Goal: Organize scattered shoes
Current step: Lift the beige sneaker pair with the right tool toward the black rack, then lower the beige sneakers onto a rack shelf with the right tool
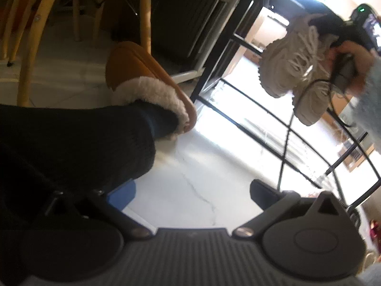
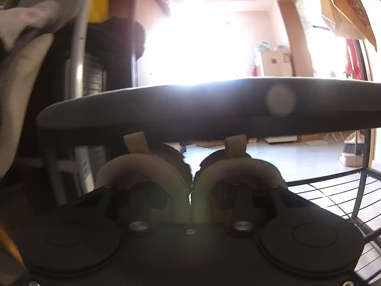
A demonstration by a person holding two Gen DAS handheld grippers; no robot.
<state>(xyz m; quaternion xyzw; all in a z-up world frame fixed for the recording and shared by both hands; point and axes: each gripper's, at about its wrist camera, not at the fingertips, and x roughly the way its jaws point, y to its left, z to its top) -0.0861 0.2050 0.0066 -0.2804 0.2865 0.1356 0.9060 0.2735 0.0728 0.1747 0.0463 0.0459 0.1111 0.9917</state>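
In the left wrist view my right gripper [image 1: 333,38] holds a pair of beige sneakers [image 1: 293,66] by their heels in the air, next to a black wire shoe rack [image 1: 288,128]. In the right wrist view the two sneaker heels [image 2: 190,171] sit pinched together between my fingers, just below the rack's dark top shelf [image 2: 202,104]. My left gripper [image 1: 190,190] is open and empty above the white floor; its right finger [image 1: 264,194] shows, the left one is in shadow.
The person's foot wears a tan fleece-lined slipper [image 1: 147,81] with a dark trouser leg [image 1: 71,147]. Yellow wooden chair legs [image 1: 35,47] stand behind it. A wire shelf [image 2: 333,195] lies at the lower right. Cardboard boxes [image 1: 354,157] sit beyond the rack.
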